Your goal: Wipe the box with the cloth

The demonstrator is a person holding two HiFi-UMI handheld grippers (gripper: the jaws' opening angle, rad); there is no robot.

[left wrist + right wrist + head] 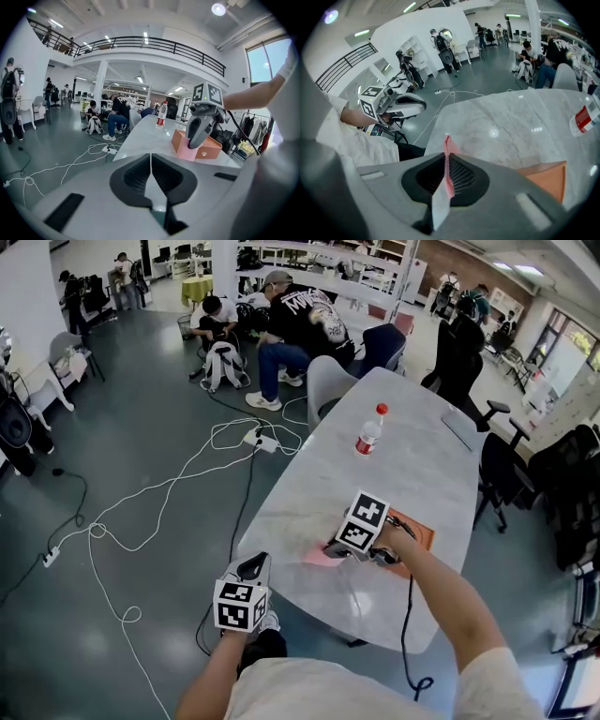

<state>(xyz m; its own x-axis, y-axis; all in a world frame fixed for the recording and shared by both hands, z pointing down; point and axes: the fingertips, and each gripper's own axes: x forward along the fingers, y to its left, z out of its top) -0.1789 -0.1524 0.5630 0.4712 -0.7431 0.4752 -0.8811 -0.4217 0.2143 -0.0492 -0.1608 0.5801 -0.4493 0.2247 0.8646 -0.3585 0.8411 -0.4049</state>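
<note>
The head view looks steeply down from above onto the tabletop (412,465). The left gripper (253,566) view, off the tabletop's edge, looks level past its jaws toward the right gripper (193,146) and box (211,146). The right gripper view, low over the tabletop, looks past the cloth (446,164) in its jaws, back at the left gripper. All share the tabletop.
</note>
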